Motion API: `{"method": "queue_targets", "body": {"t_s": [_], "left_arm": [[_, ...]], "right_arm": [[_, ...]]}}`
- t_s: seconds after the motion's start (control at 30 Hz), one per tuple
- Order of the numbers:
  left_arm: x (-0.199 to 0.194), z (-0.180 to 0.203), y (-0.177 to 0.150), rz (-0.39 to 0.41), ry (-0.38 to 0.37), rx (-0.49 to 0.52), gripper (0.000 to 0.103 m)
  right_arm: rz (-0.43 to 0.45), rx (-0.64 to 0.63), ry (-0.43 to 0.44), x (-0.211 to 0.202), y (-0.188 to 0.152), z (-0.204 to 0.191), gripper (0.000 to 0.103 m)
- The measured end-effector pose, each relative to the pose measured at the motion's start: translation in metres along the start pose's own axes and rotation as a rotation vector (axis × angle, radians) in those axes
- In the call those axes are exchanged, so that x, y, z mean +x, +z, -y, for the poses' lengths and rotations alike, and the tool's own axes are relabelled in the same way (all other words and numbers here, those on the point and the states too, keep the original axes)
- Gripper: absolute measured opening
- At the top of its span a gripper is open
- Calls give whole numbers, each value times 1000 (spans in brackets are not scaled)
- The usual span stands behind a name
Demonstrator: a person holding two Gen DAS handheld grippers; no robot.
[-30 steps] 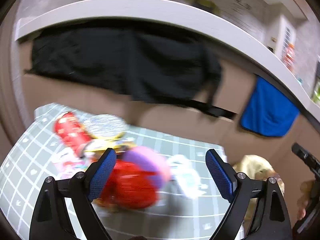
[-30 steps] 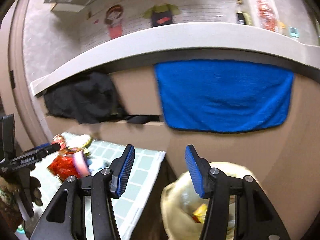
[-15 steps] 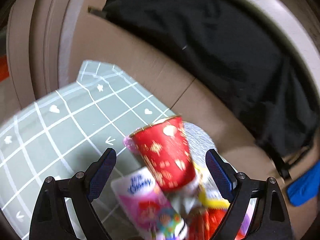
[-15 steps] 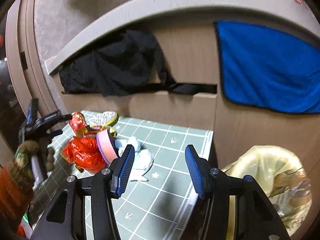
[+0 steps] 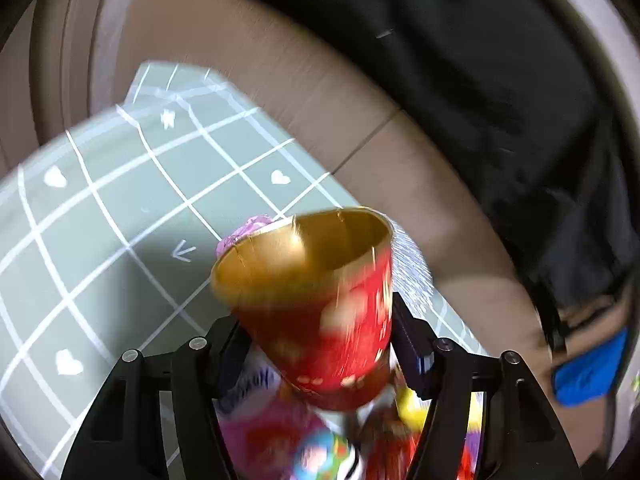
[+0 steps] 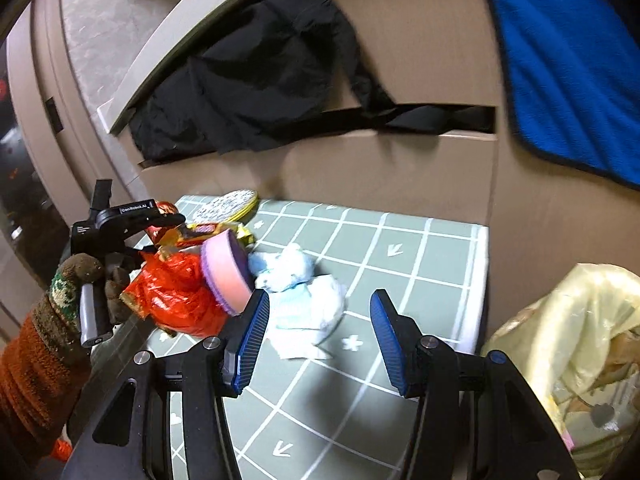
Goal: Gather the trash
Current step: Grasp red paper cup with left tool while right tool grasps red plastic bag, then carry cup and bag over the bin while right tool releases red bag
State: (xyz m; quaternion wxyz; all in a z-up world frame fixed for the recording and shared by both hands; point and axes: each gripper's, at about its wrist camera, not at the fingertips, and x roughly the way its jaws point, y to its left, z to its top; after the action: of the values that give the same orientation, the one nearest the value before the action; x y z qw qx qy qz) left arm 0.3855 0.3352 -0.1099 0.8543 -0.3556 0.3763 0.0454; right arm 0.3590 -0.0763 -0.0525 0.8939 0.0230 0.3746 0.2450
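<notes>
My left hand-held gripper closing around the red paper cup at the trash pile's far end, my right hand-held gripper released, empty, above the crumpled tissue beside that pile on the surface.

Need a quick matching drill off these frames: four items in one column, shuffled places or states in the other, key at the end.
Items
1. red paper cup
2. blue towel
3. crumpled white tissue
4. yellowish trash bag

Places or states
A. hangs on the cardboard wall
B. stands open beside the mat's right edge
C. sits between the closing jaws of the left hand-held gripper
D. lies on the green grid mat, ahead of the right hand-held gripper

Pairs: 1-C, 2-A, 3-D, 4-B
</notes>
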Motion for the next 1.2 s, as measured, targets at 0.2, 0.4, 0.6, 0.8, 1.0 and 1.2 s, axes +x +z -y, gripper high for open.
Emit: {"method": "queue_targets", "body": {"t_s": [0.2, 0.4, 0.6, 0.8, 1.0, 1.2], "left_arm": [[-64, 17, -32, 60, -52, 171, 62], [-119, 12, -51, 107, -42, 253, 62], [-154, 4, -67, 154, 1, 309, 62], [-160, -7, -76, 141, -9, 293, 62], [-173, 10, -89, 176, -10, 363, 62], [-187, 46, -99, 217, -41, 432, 62]], "right_arm": [[-29, -64, 65, 15, 4, -29, 50], [-27, -212, 151, 23, 11, -87, 50], [-68, -351, 99, 62, 16, -136, 49], [-186, -346, 101, 107, 3, -141, 54], [-154, -317, 91, 74, 6, -137, 41], [-32, -315, 97, 6, 16, -129, 40]]}}
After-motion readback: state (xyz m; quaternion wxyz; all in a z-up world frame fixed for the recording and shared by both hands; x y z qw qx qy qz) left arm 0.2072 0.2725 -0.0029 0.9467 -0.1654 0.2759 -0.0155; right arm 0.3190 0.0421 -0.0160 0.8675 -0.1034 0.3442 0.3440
